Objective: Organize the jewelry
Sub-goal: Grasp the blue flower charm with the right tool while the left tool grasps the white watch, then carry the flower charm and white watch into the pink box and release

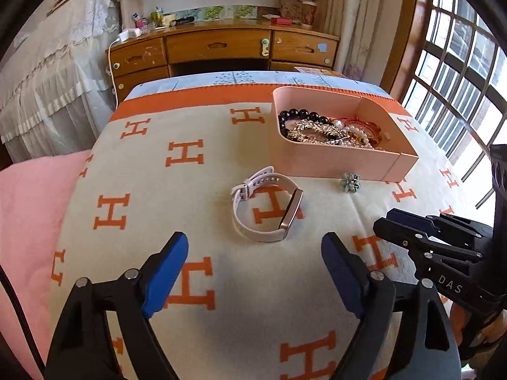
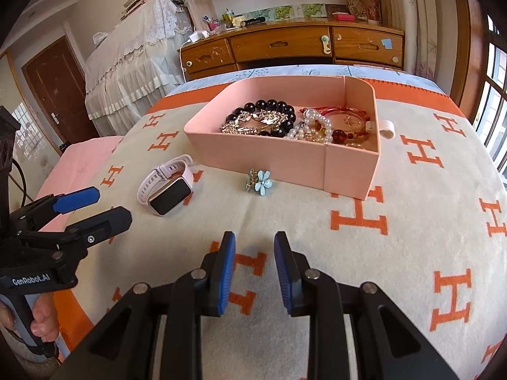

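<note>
A pale pink smartwatch (image 1: 266,204) (image 2: 166,185) lies on the blanket in front of a pink box (image 1: 336,161) (image 2: 269,158). The box holds black beads (image 2: 269,106), pearls and metal jewelry. A small blue flower clip (image 1: 351,182) (image 2: 260,182) lies by the box's near wall. My left gripper (image 1: 255,251) is wide open and empty, just short of the watch; it also shows in the right wrist view (image 2: 95,205). My right gripper (image 2: 255,243) is open a little and empty, short of the clip; it shows in the left wrist view (image 1: 385,226).
A cream blanket with orange H marks (image 2: 358,218) covers the bed. A pink sheet (image 1: 28,209) lies to the left. A wooden desk with drawers (image 1: 221,47) stands beyond, and a barred window (image 1: 459,63) is to the right.
</note>
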